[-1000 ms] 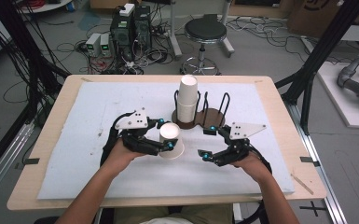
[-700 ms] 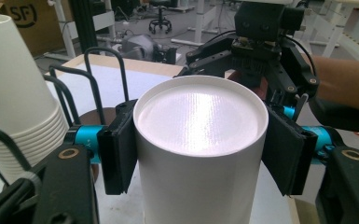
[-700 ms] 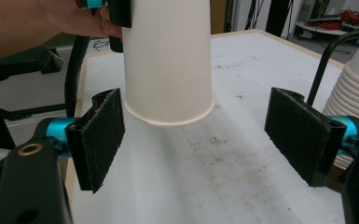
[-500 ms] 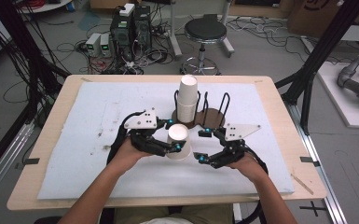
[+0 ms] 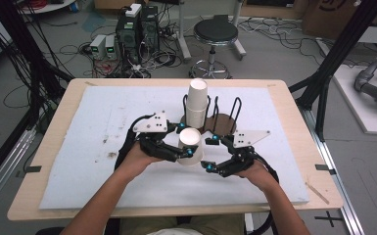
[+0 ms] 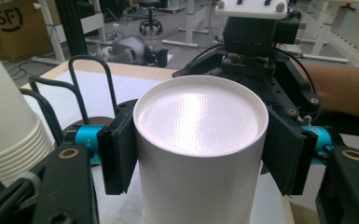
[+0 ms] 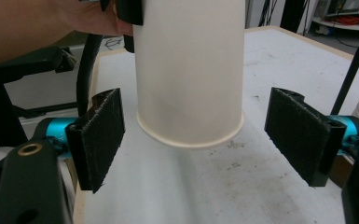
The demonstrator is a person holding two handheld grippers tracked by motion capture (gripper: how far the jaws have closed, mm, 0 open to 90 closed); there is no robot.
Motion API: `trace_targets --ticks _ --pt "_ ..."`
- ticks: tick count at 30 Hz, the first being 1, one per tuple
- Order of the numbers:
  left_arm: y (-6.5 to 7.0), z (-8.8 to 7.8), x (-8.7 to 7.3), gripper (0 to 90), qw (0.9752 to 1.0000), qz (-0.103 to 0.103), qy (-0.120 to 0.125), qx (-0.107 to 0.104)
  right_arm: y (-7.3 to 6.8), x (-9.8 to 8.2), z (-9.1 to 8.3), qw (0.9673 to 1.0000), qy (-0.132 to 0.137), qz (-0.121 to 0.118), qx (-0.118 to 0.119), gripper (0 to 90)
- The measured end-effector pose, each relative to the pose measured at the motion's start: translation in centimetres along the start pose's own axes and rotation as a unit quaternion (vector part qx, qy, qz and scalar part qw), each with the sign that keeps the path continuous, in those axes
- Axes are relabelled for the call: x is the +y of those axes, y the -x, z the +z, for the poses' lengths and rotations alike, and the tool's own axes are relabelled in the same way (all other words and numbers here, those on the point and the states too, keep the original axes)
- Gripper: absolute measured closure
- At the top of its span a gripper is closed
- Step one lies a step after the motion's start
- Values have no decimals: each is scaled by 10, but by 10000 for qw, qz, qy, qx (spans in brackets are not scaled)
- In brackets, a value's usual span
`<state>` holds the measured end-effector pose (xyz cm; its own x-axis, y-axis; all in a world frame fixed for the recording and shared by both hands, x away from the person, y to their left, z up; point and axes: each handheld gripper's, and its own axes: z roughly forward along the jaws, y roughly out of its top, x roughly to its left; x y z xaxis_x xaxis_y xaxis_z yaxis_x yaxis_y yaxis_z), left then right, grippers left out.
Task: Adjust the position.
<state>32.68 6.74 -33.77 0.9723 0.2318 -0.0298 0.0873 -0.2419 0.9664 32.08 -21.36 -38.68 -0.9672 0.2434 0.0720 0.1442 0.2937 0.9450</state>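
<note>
A person's left gripper (image 5: 188, 147) clamps an upside-down white paper cup (image 5: 191, 145), lifted just above the white mat (image 5: 88, 147). The right gripper (image 5: 209, 152) sits beside it, its 2 jaws spread wide around the cup's rim, not touching.

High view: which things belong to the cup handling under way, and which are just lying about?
In the job: paper cup, held upside down off the table by left gripper; right gripper, open beside it; cup stack; wire rack.

Lying about: stool; computer boxes.
</note>
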Motion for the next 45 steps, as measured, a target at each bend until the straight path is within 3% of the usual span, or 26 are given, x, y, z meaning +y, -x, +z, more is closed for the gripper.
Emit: trace_targets --ticks 7,17,20,22,26,30,33,34,35,39,42,45 --pt "0 6 2 347 9999 30 -23 -121 -2 1 8 9999 24 -3 106 203" --pt "1 15 8 349 9981 -173 349 -482 -3 3 15 9997 142 39 177 201" --pt "4 16 8 349 9978 -130 284 -585 -5 3 17 9997 124 -12 230 203" --pt "6 17 7 352 9980 -93 224 -581 -7 3 18 9993 76 -100 347 269" --pt "7 14 5 356 9982 -107 145 -576 -7 2 18 9991 -48 -195 384 312" --pt "7 12 5 348 9984 -110 -241 -494 -6 3 19 9985 -265 -292 368 342" --pt "7 12 6 196 9970 32 -718 -292 -6 6 21 9968 -650 -445 159 344" --pt "6 11 7 196 9948 151 -970 -283 -6 7 22 9959 -749 -495 95 344" --pt "6 11 7 196 9948 151 -970 -283 -6 7 22 9959 -749 -495 95 344" --pt "5 10 12 196 9895 353 -1372 -295 -7 8 24 9939 -946 -570 62 344" --pt "5 12 17 196 9860 461 -1537 -456 -9 8 27 9927 -1035 -619 71 343" --pt "6 17 20 196 9800 553 -1830 -549 -10 8 30 9910 -1131 -703 105 343"
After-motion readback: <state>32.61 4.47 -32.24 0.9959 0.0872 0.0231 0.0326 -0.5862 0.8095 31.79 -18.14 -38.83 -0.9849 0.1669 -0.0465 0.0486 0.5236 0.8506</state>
